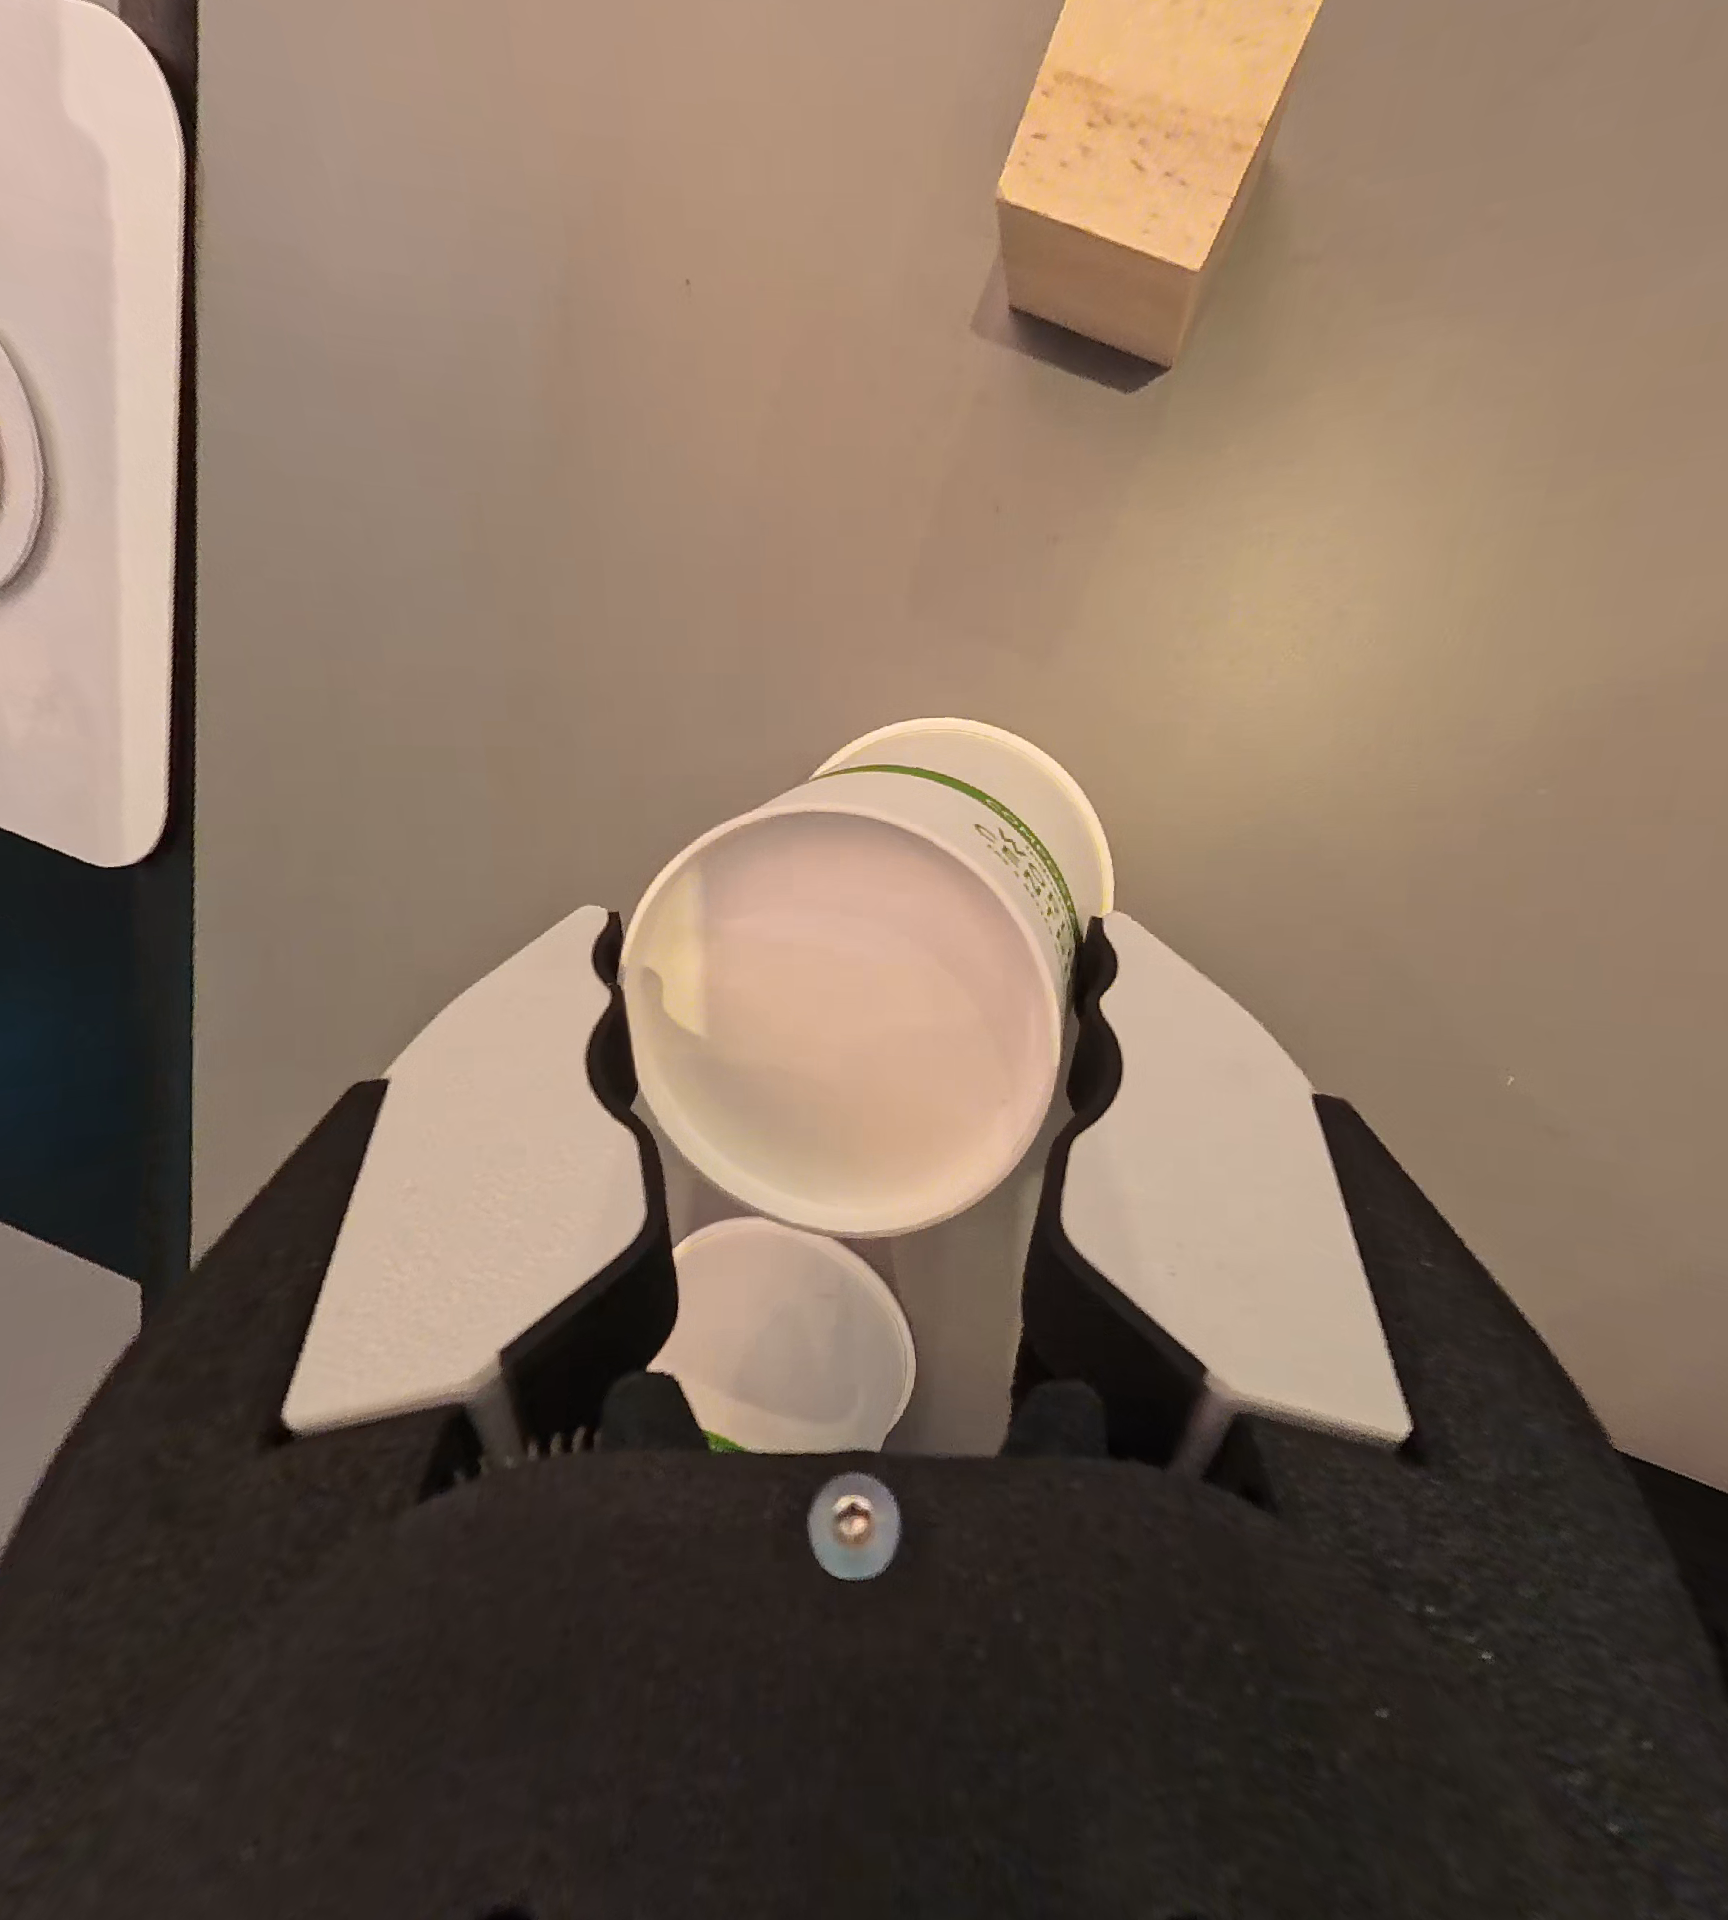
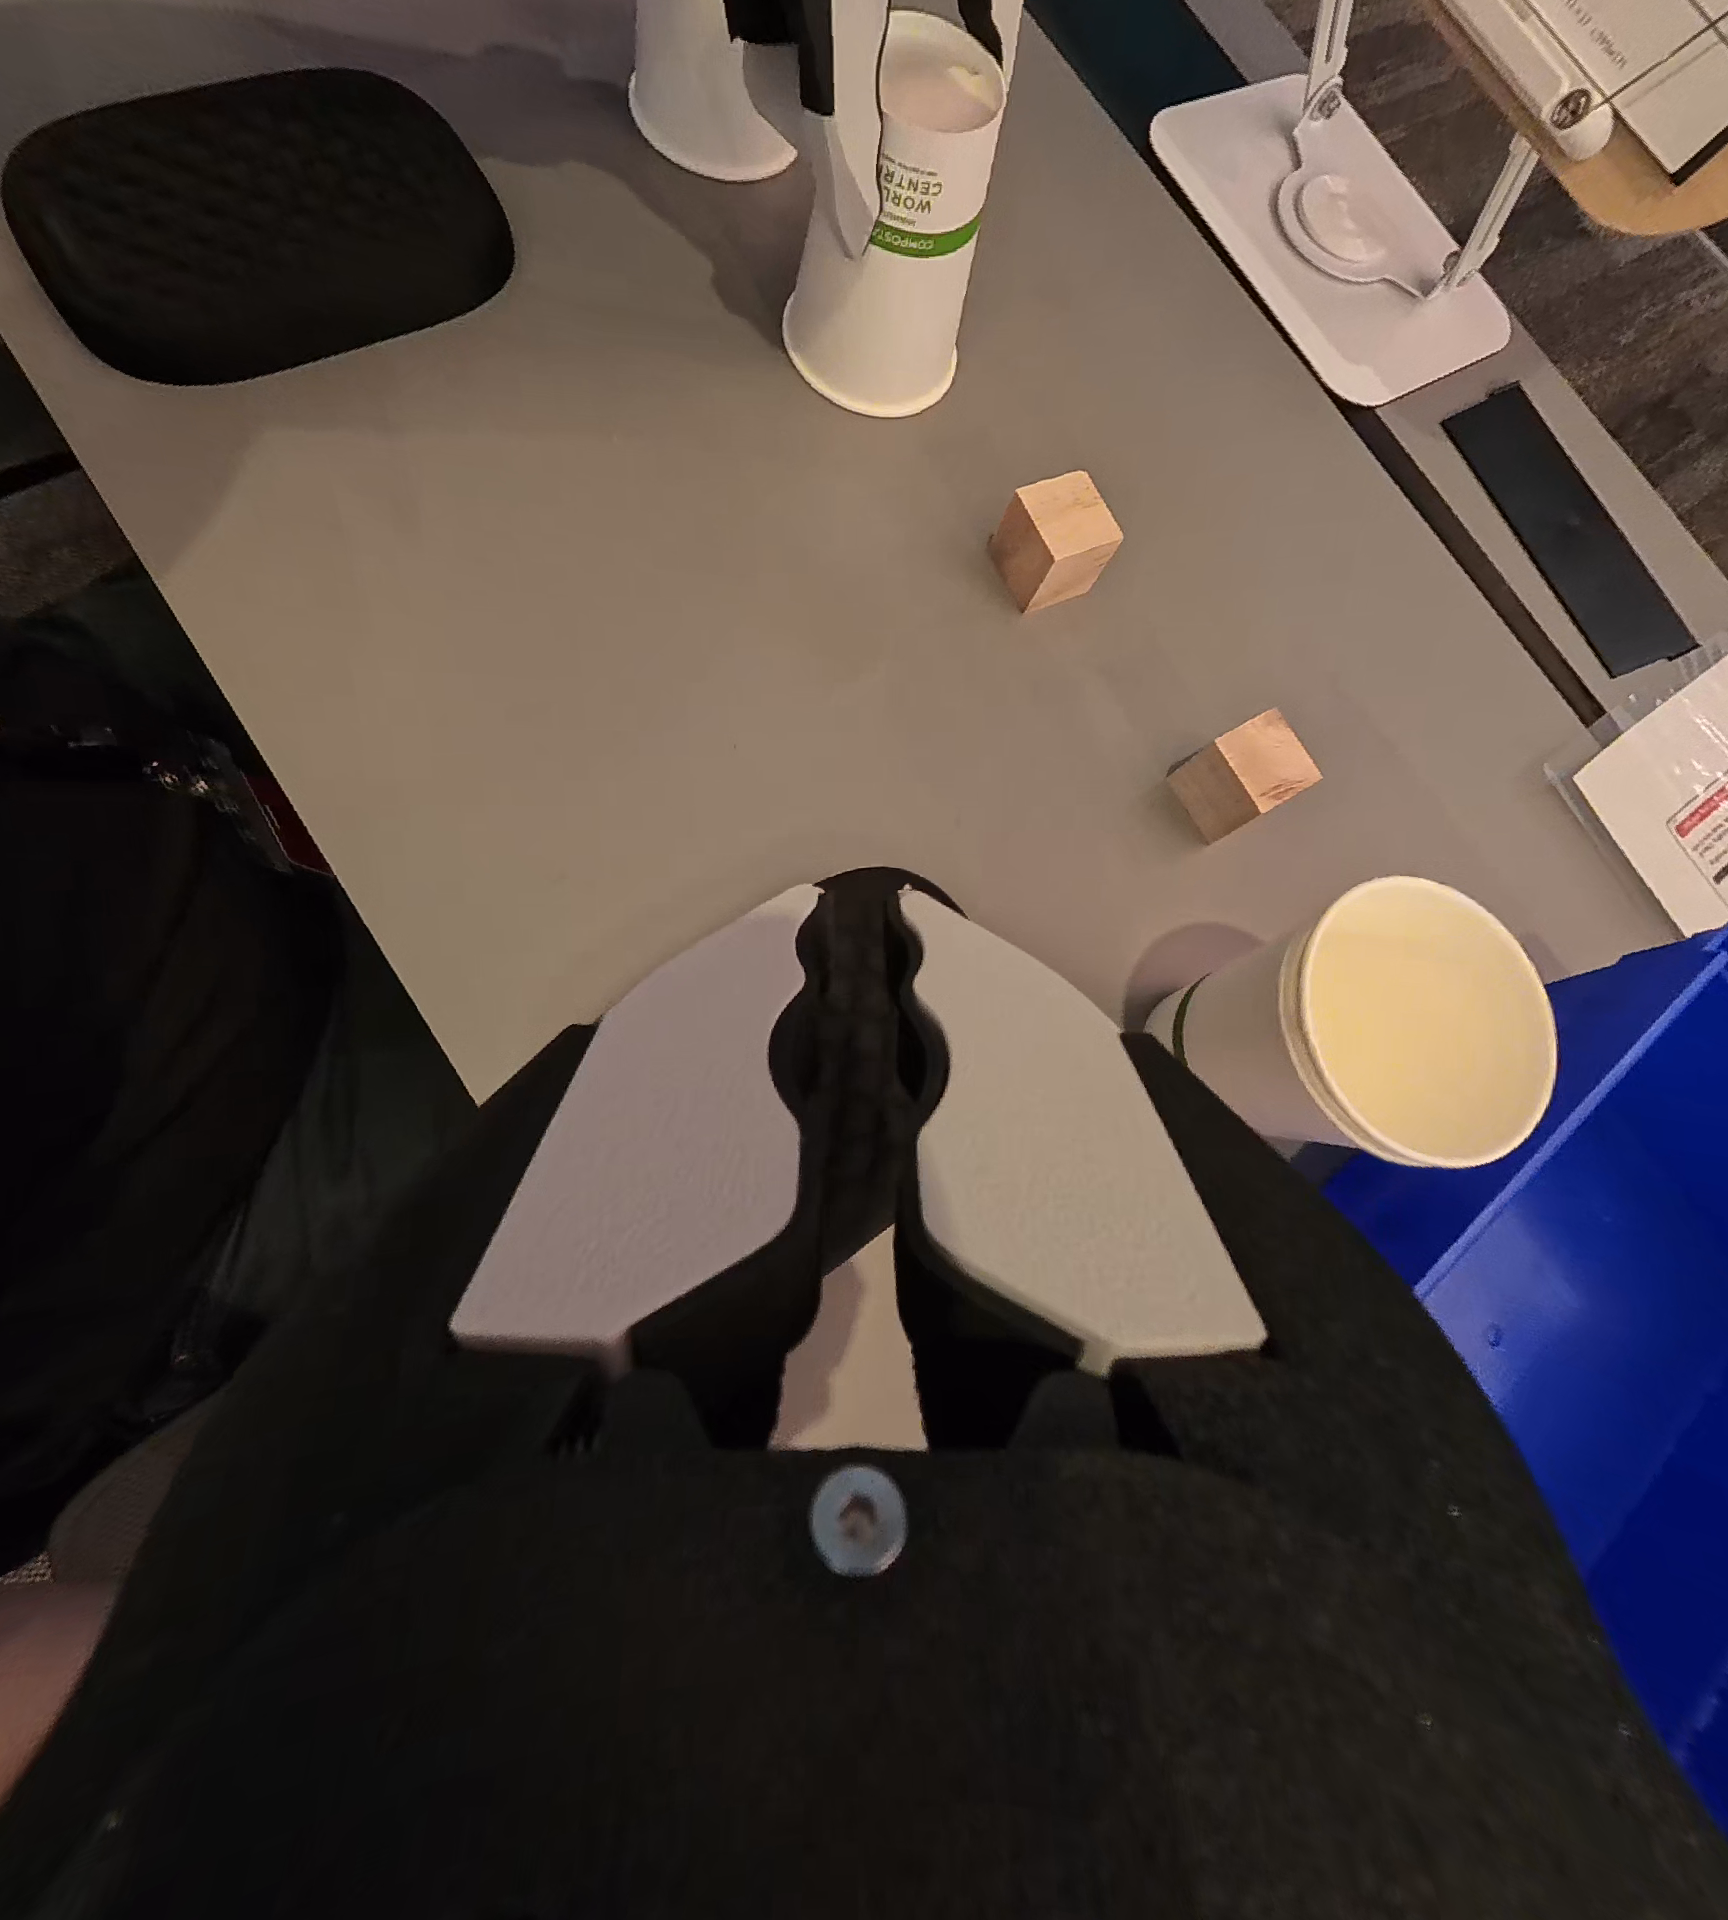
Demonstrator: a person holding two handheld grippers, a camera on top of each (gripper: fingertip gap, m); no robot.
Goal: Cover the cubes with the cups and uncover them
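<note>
My left gripper is shut on a white paper cup with a green band. The cup is upside down and slightly tilted, with its mouth at or just above the grey table. It also shows in the right wrist view, between the left gripper's fingers. A wooden cube lies ahead and to the right of it. Two wooden cubes sit uncovered on the table. My right gripper is shut and empty above the table's near edge.
A second upside-down cup stands beside the held one. A stack of cups stands mouth up by a blue bin. A white lamp base, a black pad and a sheet in a clear holder border the table.
</note>
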